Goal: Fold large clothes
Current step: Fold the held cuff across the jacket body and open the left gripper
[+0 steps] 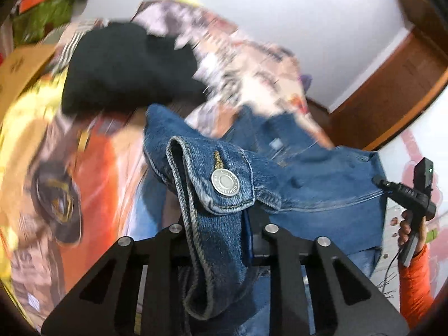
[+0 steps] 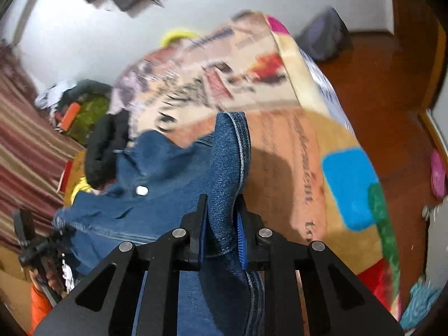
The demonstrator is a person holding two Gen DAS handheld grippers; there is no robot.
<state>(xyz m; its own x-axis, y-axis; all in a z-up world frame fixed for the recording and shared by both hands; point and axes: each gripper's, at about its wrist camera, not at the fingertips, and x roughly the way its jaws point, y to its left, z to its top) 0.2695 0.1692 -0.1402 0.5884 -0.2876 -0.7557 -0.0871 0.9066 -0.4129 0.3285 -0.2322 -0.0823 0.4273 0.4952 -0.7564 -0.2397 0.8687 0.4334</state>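
Denim first: the denim jacket (image 1: pixel 322 184) hangs between my two tools, lifted off the printed blanket (image 2: pixel 302 151) on the bed, its body sagging in the span between them. My left gripper (image 1: pixel 224 224) is clamped on a buttoned cuff (image 1: pixel 224 184), the metal snap showing just above the black linkage, with the cuff's edge spilling down over the jaws. My right gripper (image 2: pixel 221 224) is pinched narrow on a thick stitched hem (image 2: pixel 232 162), which stands up between the blue pads (image 2: pixel 241 240). I judge this as the lift-and-spread step, before any fold is laid. To do it well I would keep both grips firm, since denim is heavy and a shallow bite on a seam could slip, draw the two hands apart until the cloth hangs flat, and then lower it onto a bare stretch of blanket. I would steer clear of the black garment (image 1: pixel 126 67) lying just beyond the jacket, so nothing bunches under it.
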